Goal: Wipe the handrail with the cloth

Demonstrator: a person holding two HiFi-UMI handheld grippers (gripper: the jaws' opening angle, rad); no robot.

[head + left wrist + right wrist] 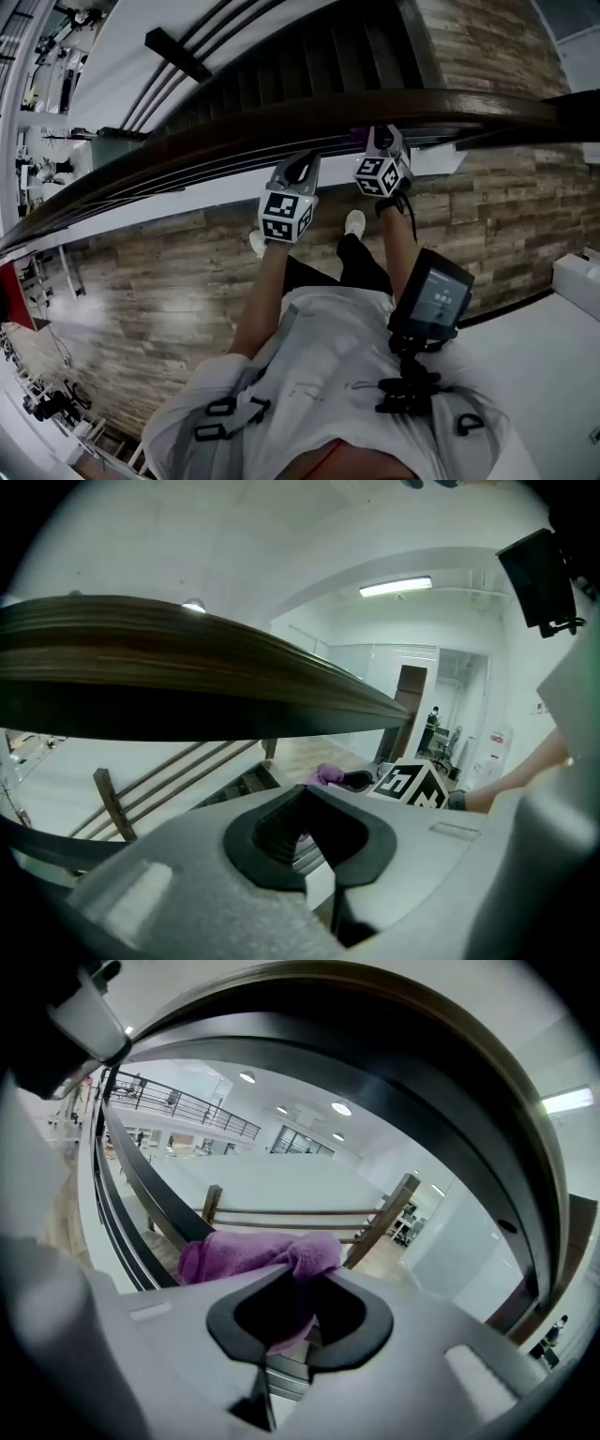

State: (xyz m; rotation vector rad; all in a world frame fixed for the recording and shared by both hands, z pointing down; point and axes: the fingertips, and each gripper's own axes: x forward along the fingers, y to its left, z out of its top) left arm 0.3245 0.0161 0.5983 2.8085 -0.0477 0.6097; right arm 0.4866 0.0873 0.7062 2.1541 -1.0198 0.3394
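The dark wooden handrail [281,127] curves across the head view from lower left to upper right. Both grippers reach up to its near side. My right gripper [380,141] is shut on a purple cloth [253,1251], which bunches over the jaw tips just below the handrail [422,1101]. My left gripper [302,167] sits beside it to the left, its jaws together with nothing between them. In the left gripper view the handrail [187,677] runs overhead, and the cloth [326,775] shows beyond my left gripper [305,799], next to the right gripper's marker cube [412,785].
Beyond the rail a dark staircase [309,56] descends beside a wood-clad wall [469,42]. Thin lower rails and a wooden post [111,803] run under the handrail. The person stands on a wood plank floor [159,300], white shoes [354,223] close to the railing base.
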